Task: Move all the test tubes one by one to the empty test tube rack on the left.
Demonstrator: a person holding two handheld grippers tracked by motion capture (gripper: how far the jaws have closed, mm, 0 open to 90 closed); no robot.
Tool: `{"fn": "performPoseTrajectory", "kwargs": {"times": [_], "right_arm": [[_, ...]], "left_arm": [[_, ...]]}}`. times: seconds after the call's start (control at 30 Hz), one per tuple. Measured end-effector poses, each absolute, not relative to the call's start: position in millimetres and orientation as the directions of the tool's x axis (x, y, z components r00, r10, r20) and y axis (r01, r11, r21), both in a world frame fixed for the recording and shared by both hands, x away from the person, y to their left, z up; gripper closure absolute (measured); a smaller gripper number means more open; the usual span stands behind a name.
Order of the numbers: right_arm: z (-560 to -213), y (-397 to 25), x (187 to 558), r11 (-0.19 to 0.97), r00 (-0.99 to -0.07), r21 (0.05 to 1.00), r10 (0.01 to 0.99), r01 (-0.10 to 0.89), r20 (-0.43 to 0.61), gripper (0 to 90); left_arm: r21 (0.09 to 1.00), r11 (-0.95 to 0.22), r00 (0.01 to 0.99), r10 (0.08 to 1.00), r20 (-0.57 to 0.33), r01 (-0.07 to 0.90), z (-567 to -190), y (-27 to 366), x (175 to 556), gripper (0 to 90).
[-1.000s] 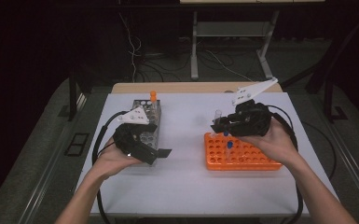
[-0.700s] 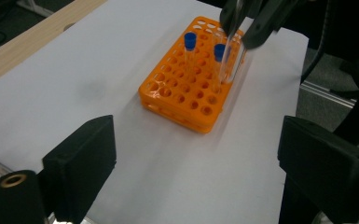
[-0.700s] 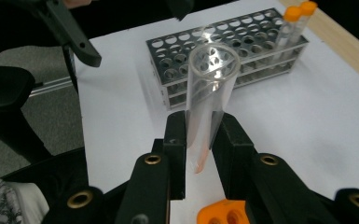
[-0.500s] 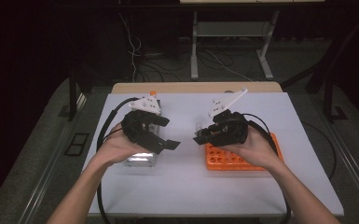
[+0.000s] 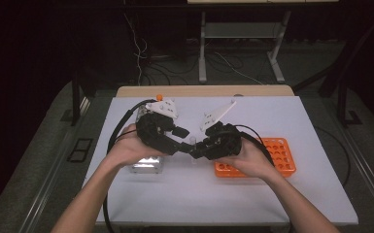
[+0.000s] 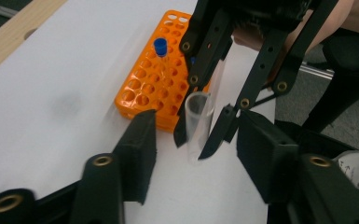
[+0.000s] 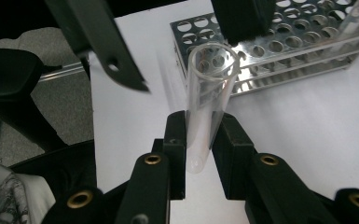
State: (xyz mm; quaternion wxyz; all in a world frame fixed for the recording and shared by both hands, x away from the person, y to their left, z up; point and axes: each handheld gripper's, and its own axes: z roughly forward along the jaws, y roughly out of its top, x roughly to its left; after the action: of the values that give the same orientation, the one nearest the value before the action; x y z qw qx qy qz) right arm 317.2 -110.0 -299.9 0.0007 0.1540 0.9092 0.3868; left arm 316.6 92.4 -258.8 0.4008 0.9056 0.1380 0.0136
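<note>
My right gripper (image 7: 201,123) is shut on a clear, uncapped test tube (image 7: 207,105), holding it upright near its lower end. In the high view it (image 5: 196,148) meets my left gripper (image 5: 182,139) above the middle of the white table. My left gripper (image 6: 196,128) is open, its jaws on either side of the tube (image 6: 198,122) without touching it. An orange rack (image 6: 155,81) holding a blue-capped tube (image 6: 160,47) lies behind. A metal rack (image 7: 284,51) stands beyond the tube in the right gripper view.
The orange rack (image 5: 278,156) sits right of centre and the metal rack (image 5: 145,165) left of centre, partly under my left hand. An orange-capped tube (image 5: 159,98) stands at the metal rack's far end. Cables trail from both grippers across the table (image 5: 281,116).
Both grippers have come together over the table's middle. The right one moved left from above the orange rack with the clear tube; the left one moved right from the metal rack.
</note>
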Motion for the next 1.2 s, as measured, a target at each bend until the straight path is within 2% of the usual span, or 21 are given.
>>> {"fn": "performPoseTrajectory", "kwargs": {"times": [0.37, 0.53, 0.73, 1.03, 1.2], "right_arm": [[-308.1, -96.9, 316.8, 0.653, -0.956, 0.705, 0.262, 0.276, 0.132, 75.1], [-309.6, -95.2, 317.0, 0.647, -0.954, 0.709, 0.267, 0.281, 0.134, 73.4], [-305.7, -105.4, 320.3, 0.623, -0.945, 0.723, 0.301, 0.299, 0.132, 57.6], [-289.7, -136.9, 320.0, 0.553, -0.924, 0.770, 0.361, 0.319, 0.124, 44.2], [-284.1, -151.9, 320.2, 0.528, -0.911, 0.782, 0.395, 0.332, 0.120, 33.8]], "left_arm": [[0.698, -0.677, 0.968, 0.231, -0.097, 0.231, -264.9, 91.5, 321.9, 73.3], [0.699, -0.674, 0.967, 0.228, -0.110, 0.238, -264.9, 93.2, 324.3, 74.7], [0.707, -0.658, 0.959, 0.260, -0.109, 0.259, -261.1, 101.6, 330.5, 74.8], [0.707, -0.645, 0.942, 0.320, -0.096, 0.291, -252.7, 115.3, 349.2, 74.9], [0.716, -0.623, 0.928, 0.359, -0.097, 0.315, -247.1, 123.7, 360.0, 74.9]]}}
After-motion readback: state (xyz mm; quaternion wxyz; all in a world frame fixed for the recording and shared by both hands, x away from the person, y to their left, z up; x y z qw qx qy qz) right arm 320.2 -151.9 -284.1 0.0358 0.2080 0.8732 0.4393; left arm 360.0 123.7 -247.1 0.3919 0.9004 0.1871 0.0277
